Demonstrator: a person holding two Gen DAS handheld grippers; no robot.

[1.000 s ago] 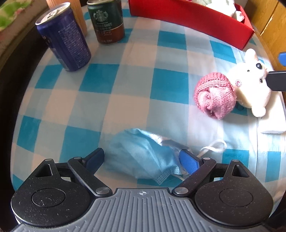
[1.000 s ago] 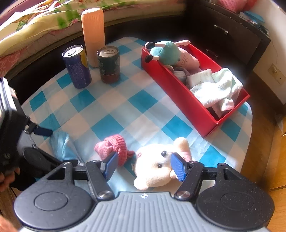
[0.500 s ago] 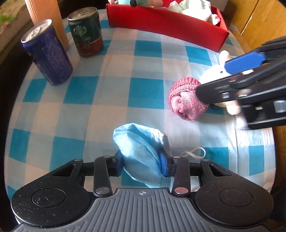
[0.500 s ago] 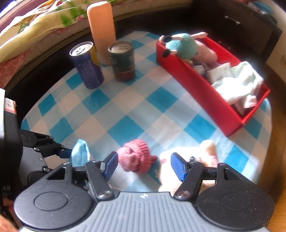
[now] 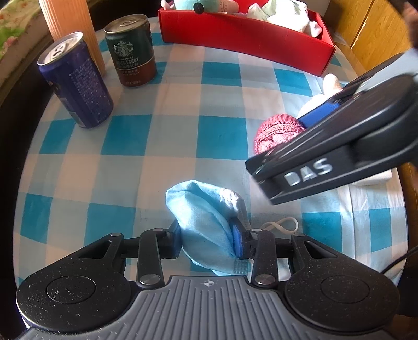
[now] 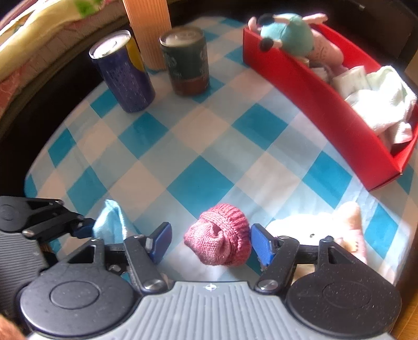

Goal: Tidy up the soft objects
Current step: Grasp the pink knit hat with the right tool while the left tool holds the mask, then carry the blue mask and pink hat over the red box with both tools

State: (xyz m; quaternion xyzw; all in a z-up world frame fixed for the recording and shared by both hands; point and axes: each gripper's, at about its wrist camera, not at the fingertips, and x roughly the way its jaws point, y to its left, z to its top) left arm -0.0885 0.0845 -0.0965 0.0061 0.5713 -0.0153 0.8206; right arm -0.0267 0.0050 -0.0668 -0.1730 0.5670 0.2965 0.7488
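The blue face mask (image 5: 206,225) is bunched upright between the pads of the left gripper (image 5: 207,242), whose jaws have just been closing and now pinch it at the near edge of the table (image 5: 172,167); its white ear loop (image 5: 280,225) trails on the cloth to the right. Just right of it, the pink knit hat (image 6: 218,235) lies between the blue pads of the right gripper (image 6: 209,242), whose jaws have just been opening: the right pad is against the hat's side, the left pad stands clear of it, so the hat is not gripped. The white plush toy (image 6: 324,227) lies just beyond the right pad, close to the table's right edge. The two grippers are near each other at the near side. The middle of the checked cloth is open room. At the far right, the red box (image 6: 313,89) holds a teal plush toy (image 6: 287,31) and pale cloths (image 6: 378,102); its near wall runs along the open stretch. At the far left stand a blue can (image 5: 75,83), a dark green can (image 5: 132,49) and an orange ribbed cylinder (image 5: 70,23), near the rim.
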